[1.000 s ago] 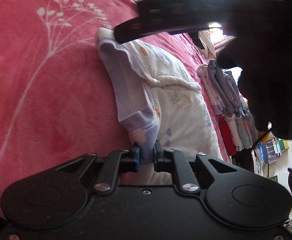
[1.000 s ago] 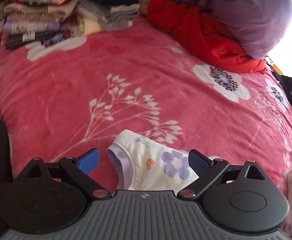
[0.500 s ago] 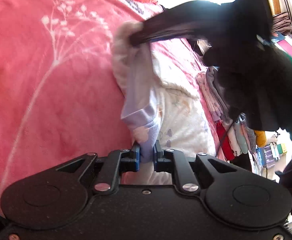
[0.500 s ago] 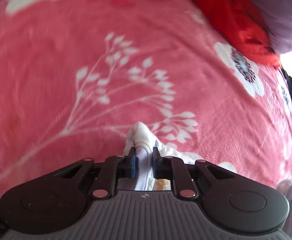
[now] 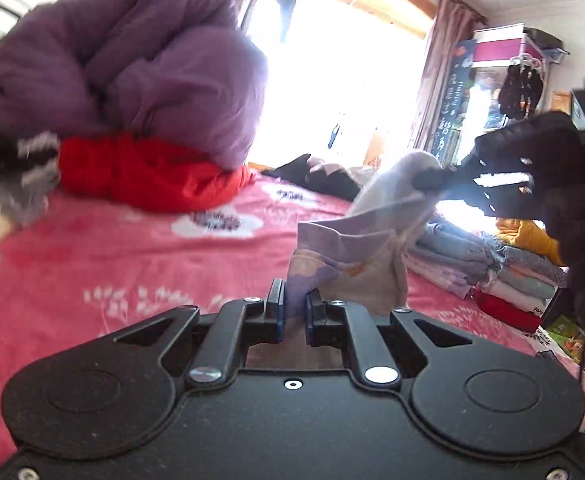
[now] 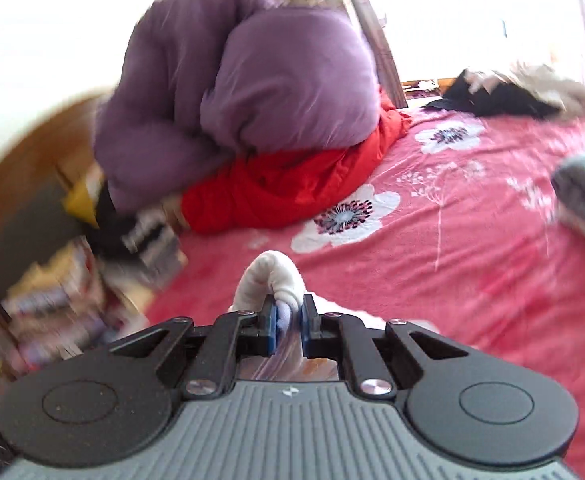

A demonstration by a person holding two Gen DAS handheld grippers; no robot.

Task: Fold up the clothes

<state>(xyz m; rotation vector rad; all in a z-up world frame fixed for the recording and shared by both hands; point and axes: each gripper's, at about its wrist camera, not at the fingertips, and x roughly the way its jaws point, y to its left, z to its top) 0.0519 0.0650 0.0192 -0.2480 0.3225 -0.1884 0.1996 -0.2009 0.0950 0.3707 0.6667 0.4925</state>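
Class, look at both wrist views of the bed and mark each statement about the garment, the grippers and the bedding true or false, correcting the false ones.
1. The left gripper is shut on the small white and lilac garment. True.
2. The right gripper hangs empty. False: it pinches the same garment.
3. A purple duvet sits on a red garment. True.
4. The bed cover is plain blue. False: pink with white flowers.
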